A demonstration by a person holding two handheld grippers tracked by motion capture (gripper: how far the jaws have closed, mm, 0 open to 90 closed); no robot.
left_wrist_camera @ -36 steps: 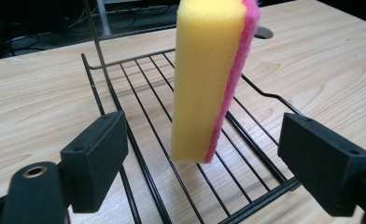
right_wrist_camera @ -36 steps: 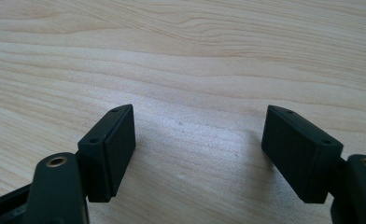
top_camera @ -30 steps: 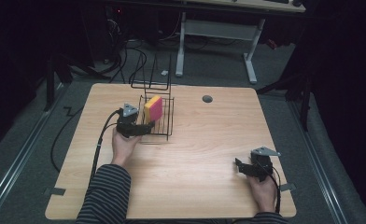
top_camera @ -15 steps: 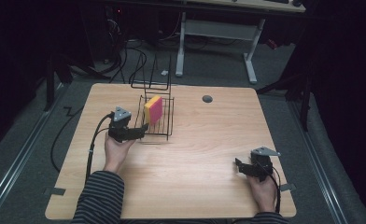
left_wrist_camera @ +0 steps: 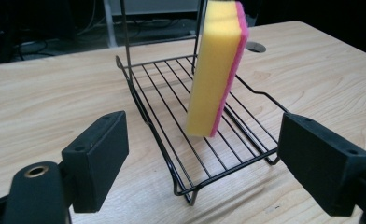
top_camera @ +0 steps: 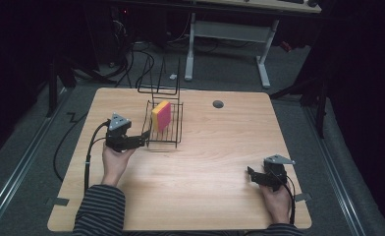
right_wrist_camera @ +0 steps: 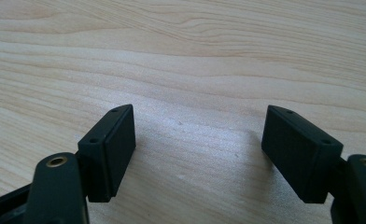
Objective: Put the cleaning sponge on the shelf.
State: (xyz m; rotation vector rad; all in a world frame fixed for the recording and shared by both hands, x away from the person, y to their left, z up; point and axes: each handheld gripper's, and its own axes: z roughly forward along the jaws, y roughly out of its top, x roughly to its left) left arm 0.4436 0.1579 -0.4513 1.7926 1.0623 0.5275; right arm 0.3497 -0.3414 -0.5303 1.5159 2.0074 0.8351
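Observation:
A yellow and pink sponge (top_camera: pixel 161 115) (left_wrist_camera: pixel 216 70) stands on edge in a black wire rack (top_camera: pixel 167 140) (left_wrist_camera: pixel 172 88) left of the table's middle. My left gripper (top_camera: pixel 141 141) (left_wrist_camera: pixel 209 158) is open just off the rack's near left corner, with its jaws wide apart and nothing between them. My right gripper (top_camera: pixel 252 175) (right_wrist_camera: pixel 200 149) rests low at the table's near right, open over bare wood.
The wooden table (top_camera: pixel 215 162) has a round cable hole (top_camera: pixel 218 104) at the back, right of the rack. The rack's tall wire handle (top_camera: pixel 158 78) rises at its far end. Cables and a desk frame (top_camera: pixel 227 29) stand on the floor beyond.
My left gripper has pulled back out of the rack toward the near left, leaving the sponge standing inside. The right gripper has not moved.

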